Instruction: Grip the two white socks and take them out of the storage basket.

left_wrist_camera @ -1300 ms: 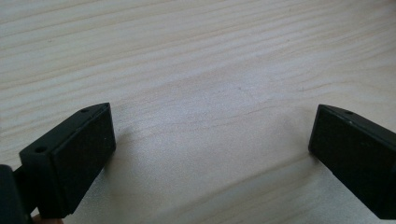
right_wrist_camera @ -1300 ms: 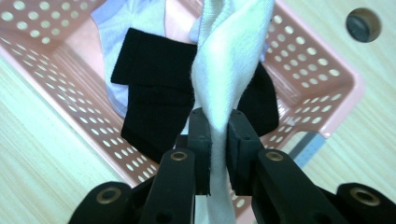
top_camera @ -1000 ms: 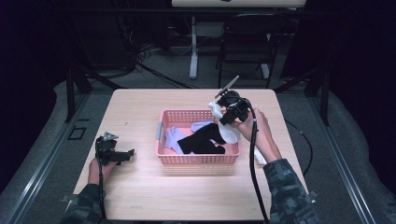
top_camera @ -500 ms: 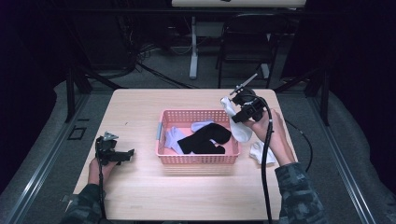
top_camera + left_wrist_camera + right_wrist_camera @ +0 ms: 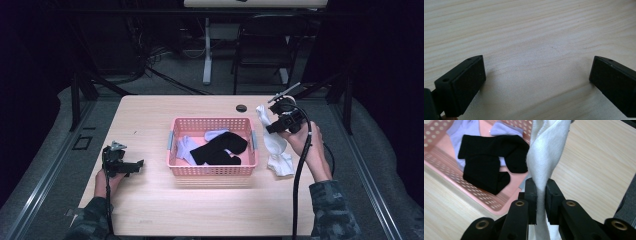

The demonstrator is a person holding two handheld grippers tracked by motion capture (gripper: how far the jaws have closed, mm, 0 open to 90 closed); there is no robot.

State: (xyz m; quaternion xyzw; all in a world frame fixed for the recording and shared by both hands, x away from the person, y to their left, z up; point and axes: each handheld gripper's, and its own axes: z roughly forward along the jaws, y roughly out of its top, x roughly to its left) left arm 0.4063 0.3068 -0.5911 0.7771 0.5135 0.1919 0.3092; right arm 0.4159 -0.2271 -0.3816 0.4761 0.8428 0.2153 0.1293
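**White sock lifted beside the laundry basket**

The right gripper [image 5: 540, 195] clamps a white sock [image 5: 546, 152] between its jaws, holding it above the table [image 5: 150, 120] just off the pink basket [image 5: 212, 170] at the basket's three o'clock; the sock's lower end trails onto the wood. A black sock [image 5: 220, 149] and lilac socks [image 5: 186, 148] lie inside. At the basket's nine o'clock, the left gripper [image 5: 536, 77] rests on the tabletop, jaws spread wide and holding nothing.
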